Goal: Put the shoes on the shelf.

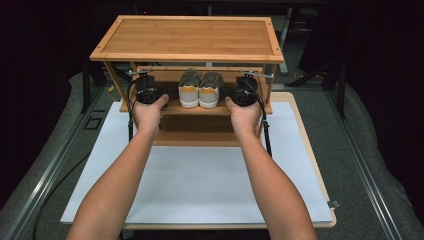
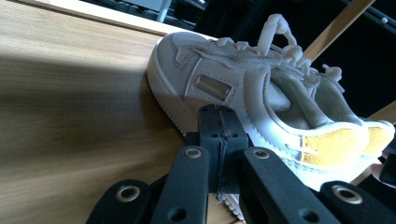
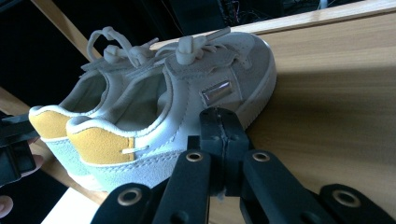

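Two grippers, left gripper (image 1: 159,95) and right gripper (image 1: 231,96), flank shoes (image 1: 200,90) on shelf (image 1: 172,108); jaws fully closed, empty. Press inward evenly, keep pair together.

My high view is soft and dim, black beyond the bench (image 1: 300,165), whose white top is brightest. The rack's top board (image 1: 187,37) shades the shelf (image 1: 170,107) beneath. In my gripper views, a dark shadow band crosses the wood, and the near jaws blur.
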